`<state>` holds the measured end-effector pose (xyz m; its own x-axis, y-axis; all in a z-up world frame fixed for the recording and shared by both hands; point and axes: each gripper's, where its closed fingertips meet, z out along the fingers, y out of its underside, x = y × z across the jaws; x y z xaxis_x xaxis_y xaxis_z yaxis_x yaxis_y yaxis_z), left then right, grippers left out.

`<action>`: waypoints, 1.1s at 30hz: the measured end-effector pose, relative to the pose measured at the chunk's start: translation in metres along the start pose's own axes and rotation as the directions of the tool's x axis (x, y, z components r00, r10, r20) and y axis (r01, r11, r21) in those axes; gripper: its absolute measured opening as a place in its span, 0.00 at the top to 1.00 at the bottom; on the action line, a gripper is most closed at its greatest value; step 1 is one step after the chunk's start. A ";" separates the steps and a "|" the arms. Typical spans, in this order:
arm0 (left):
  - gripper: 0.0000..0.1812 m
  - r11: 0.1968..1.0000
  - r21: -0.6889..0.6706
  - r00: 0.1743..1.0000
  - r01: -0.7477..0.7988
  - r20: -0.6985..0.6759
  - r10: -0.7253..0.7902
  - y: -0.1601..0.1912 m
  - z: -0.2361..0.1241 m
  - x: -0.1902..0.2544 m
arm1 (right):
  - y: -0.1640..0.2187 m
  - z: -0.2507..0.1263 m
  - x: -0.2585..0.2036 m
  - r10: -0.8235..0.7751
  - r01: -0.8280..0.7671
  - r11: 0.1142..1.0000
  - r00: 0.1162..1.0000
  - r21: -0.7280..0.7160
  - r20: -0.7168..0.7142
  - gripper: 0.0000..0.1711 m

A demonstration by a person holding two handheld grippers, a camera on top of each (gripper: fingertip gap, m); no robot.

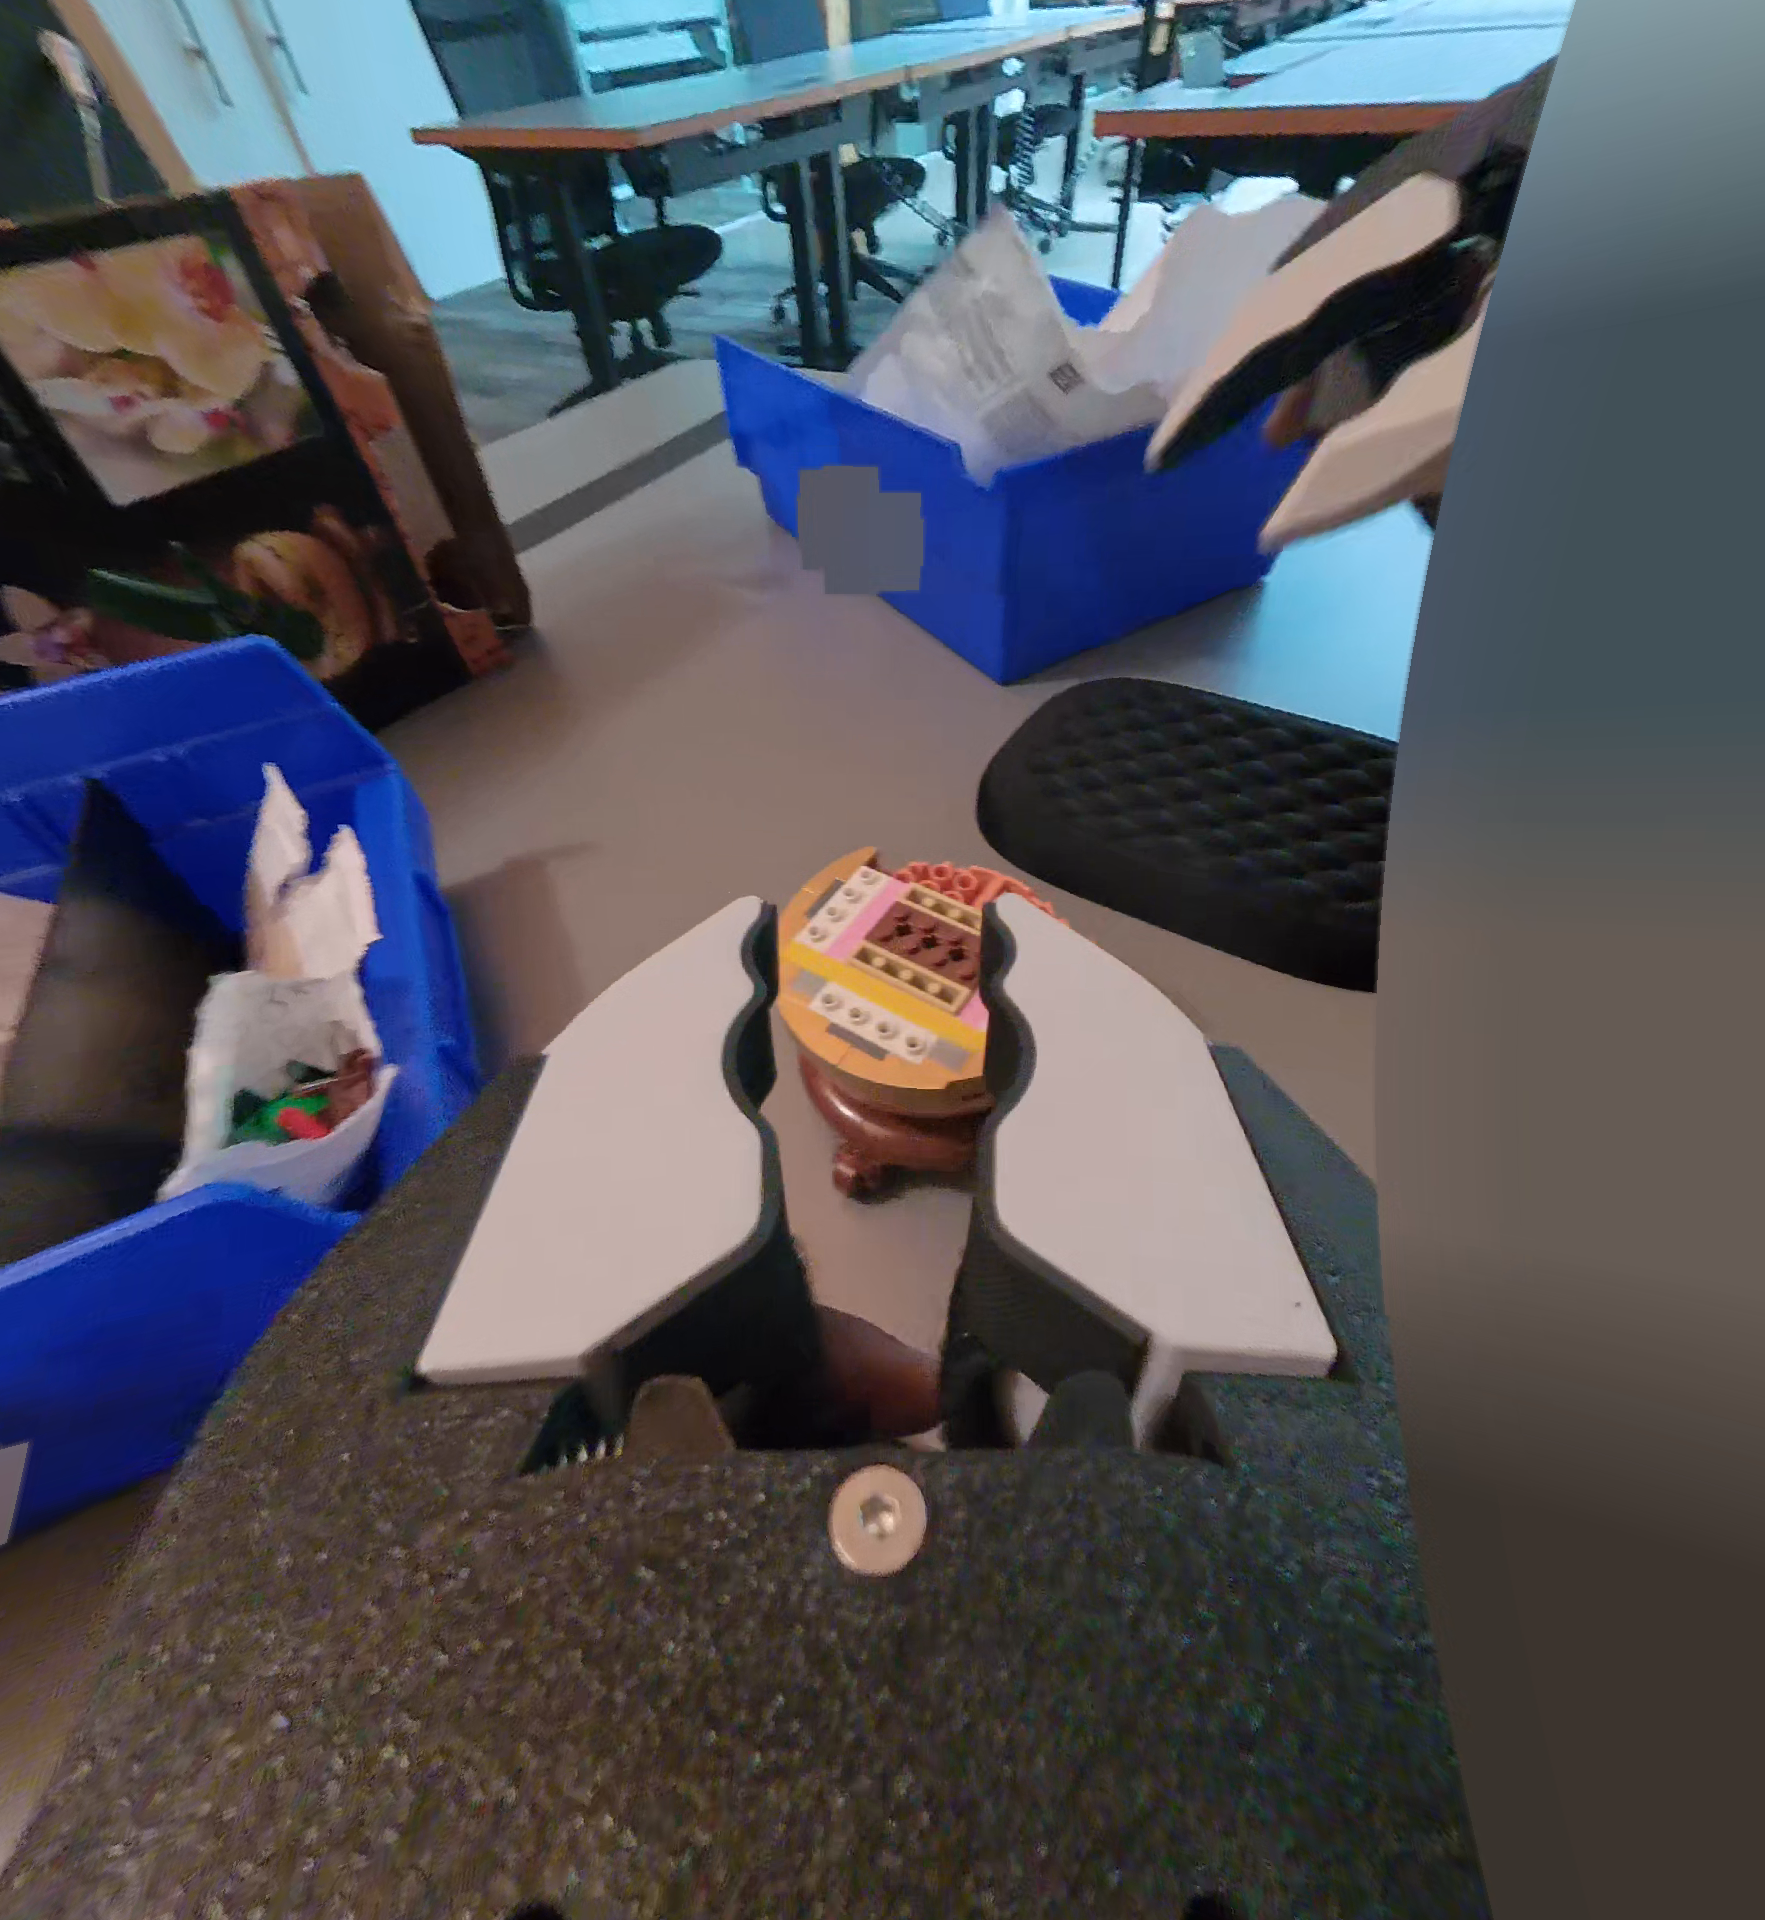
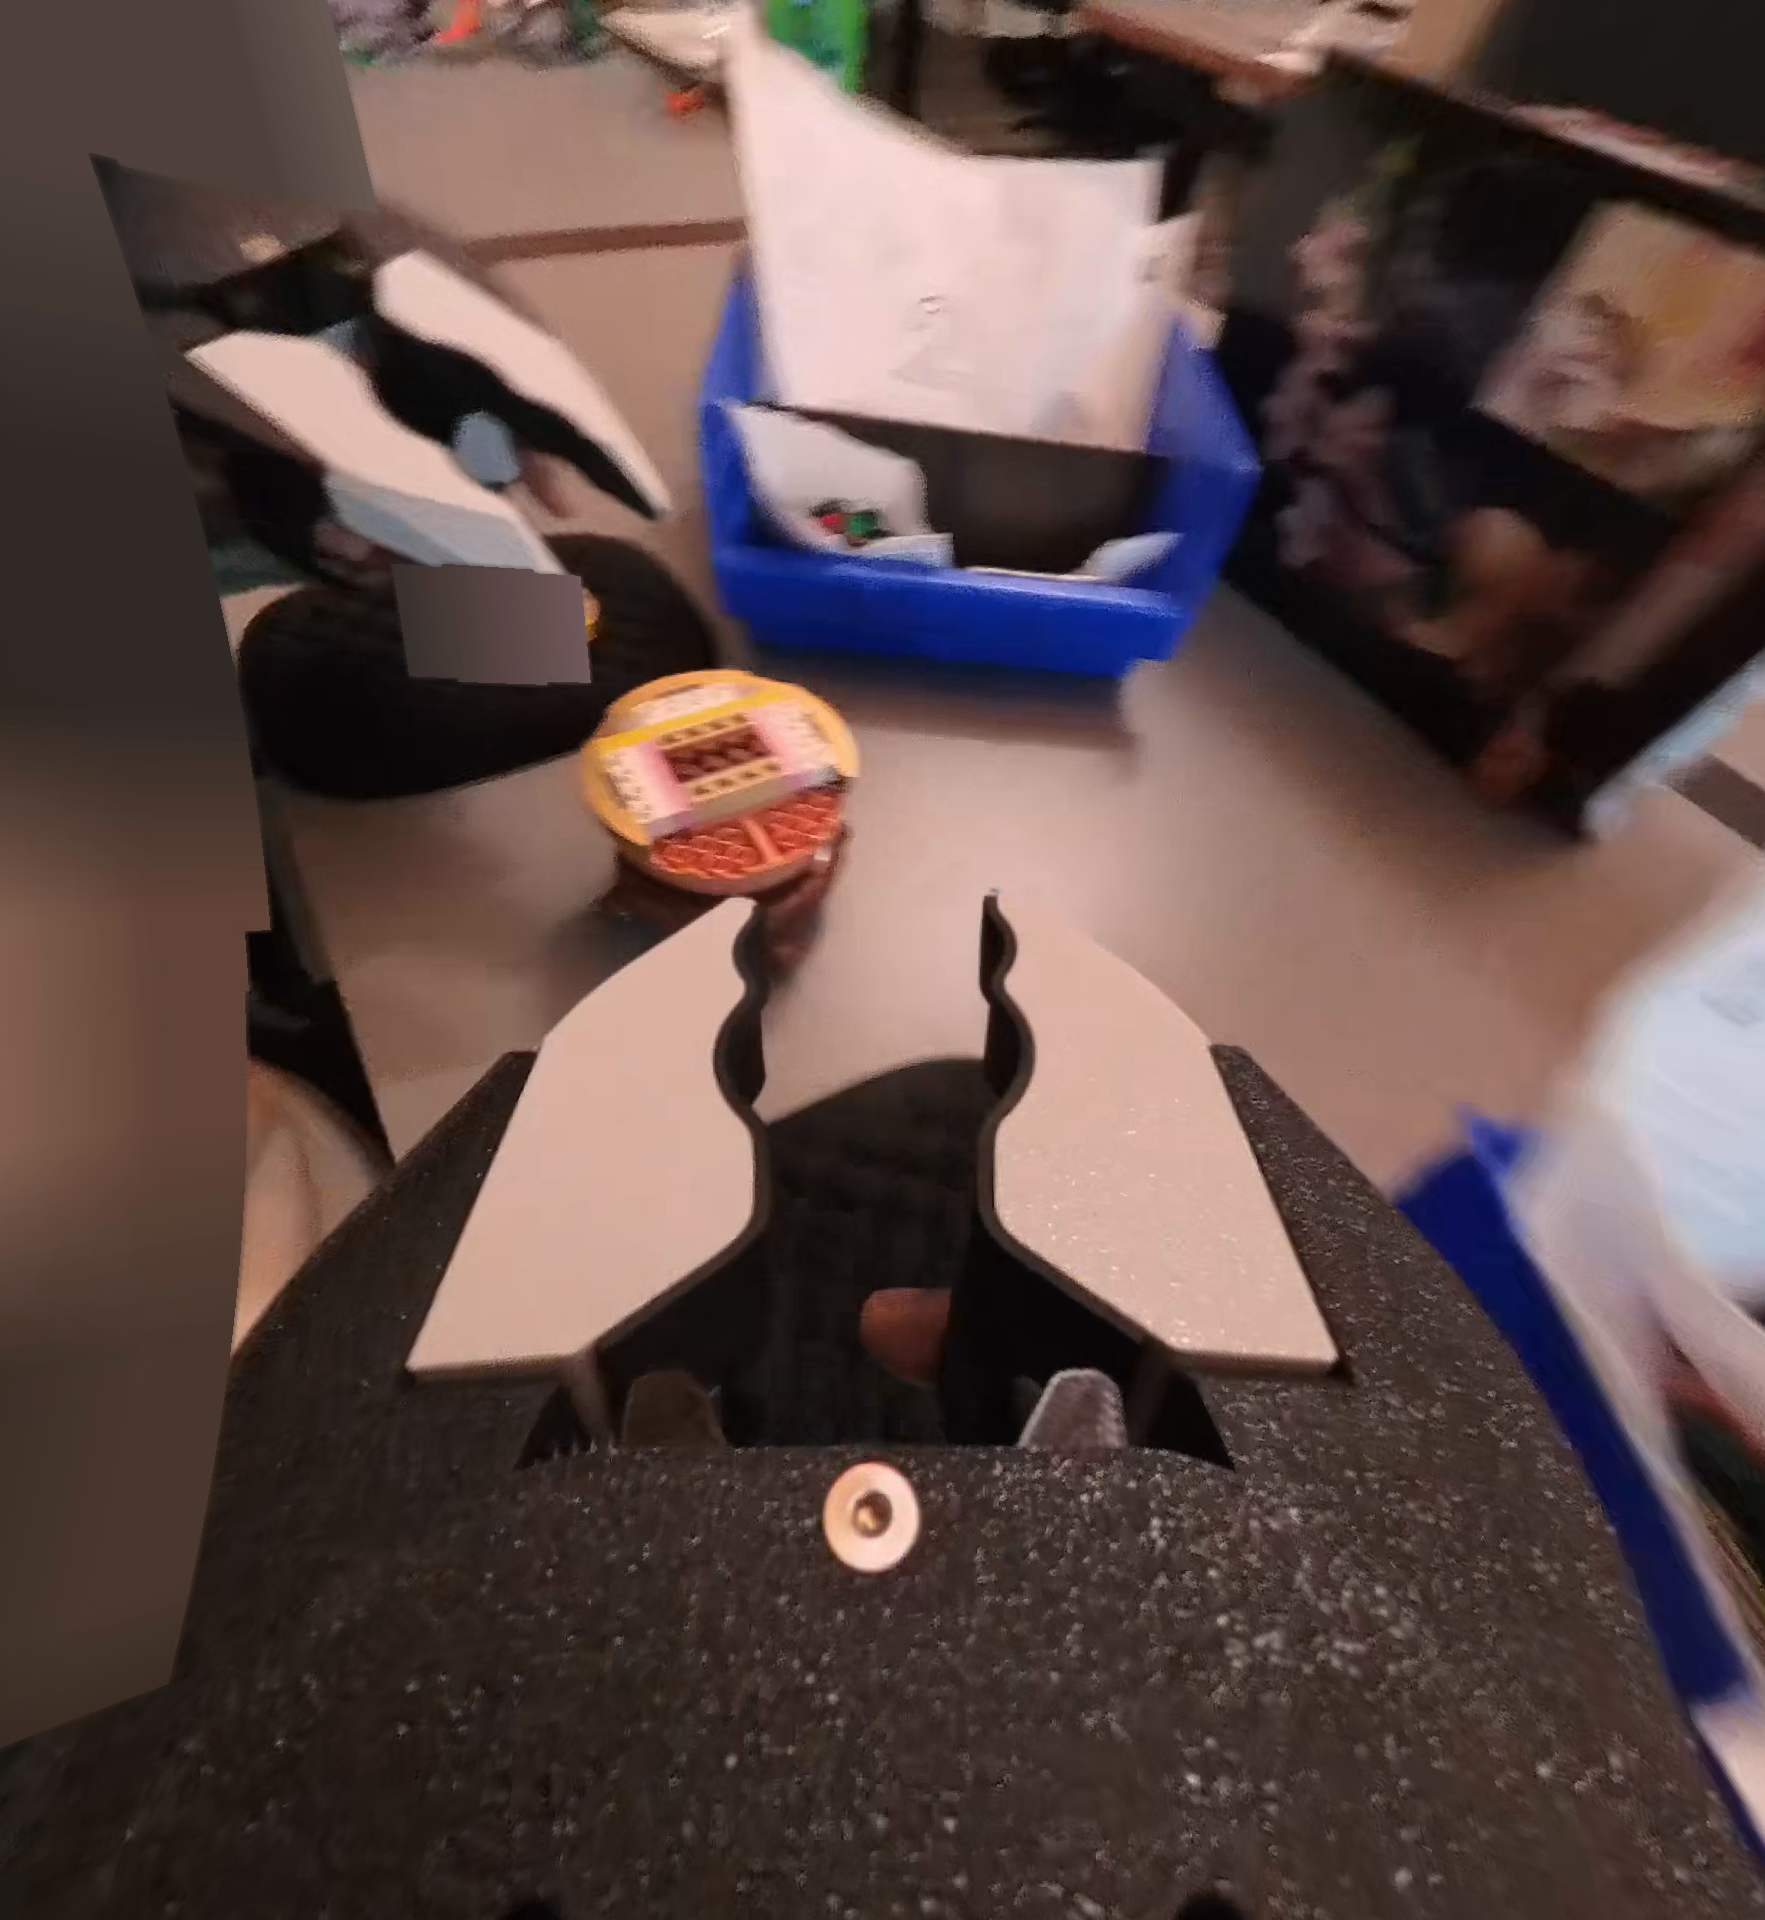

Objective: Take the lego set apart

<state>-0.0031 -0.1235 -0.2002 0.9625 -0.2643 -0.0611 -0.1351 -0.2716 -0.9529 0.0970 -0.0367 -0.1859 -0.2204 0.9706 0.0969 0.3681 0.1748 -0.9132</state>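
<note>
Grey table [image 1: 649, 727] with a round lego set [image 1: 883, 977] at its middle: tan disc, yellow, pink and white bricks on top, brown core, dark brown foot below; sits between the left gripper [image 1: 878, 920] fingers in the left wrist view, jaws narrow, set's sides close to both inner pads, contact not clear. In the right wrist view the same lego set [image 2: 720, 795] lies at 11 o'clock from the right gripper [image 2: 870, 914], just beyond its tips and apart from them; jaws narrow there too, nothing between. Right gripper [image 1: 1262, 457] seen at 2 o'clock in the left view, raised over a blue bin [image 1: 1013, 551] of white paper; a second bin [image 1: 182, 935] at 9 o'clock with paper and small green and red pieces; flower-printed box [image 1: 234, 416] at 10 o'clock; black mesh pad [image 1: 1200, 821] at 2 o'clock from the set, near it. Right view blurred.
</note>
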 end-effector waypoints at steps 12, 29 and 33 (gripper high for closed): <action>0.87 0.996 -0.038 0.996 -0.081 0.024 0.082 0.017 0.012 -0.001 | 0.019 0.088 -0.067 -0.368 0.385 0.920 0.914 -0.080 0.169 0.86; 1.00 0.965 -0.237 0.985 -0.110 0.104 0.137 0.034 0.048 -0.007 | 0.031 0.095 -0.071 -0.383 0.386 0.917 0.922 -0.102 0.047 0.96; 1.00 0.972 -0.221 0.983 -0.082 0.142 0.115 0.033 0.049 -0.008 | 0.030 0.096 -0.071 -0.560 0.548 0.824 0.826 -0.146 -0.059 0.96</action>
<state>-0.0039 -0.0848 -0.2459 0.9640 -0.1598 -0.2123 -0.2624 -0.4468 -0.8553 0.0368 -0.1167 -0.2581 -0.3353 0.7139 0.6148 0.3143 0.6999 -0.6414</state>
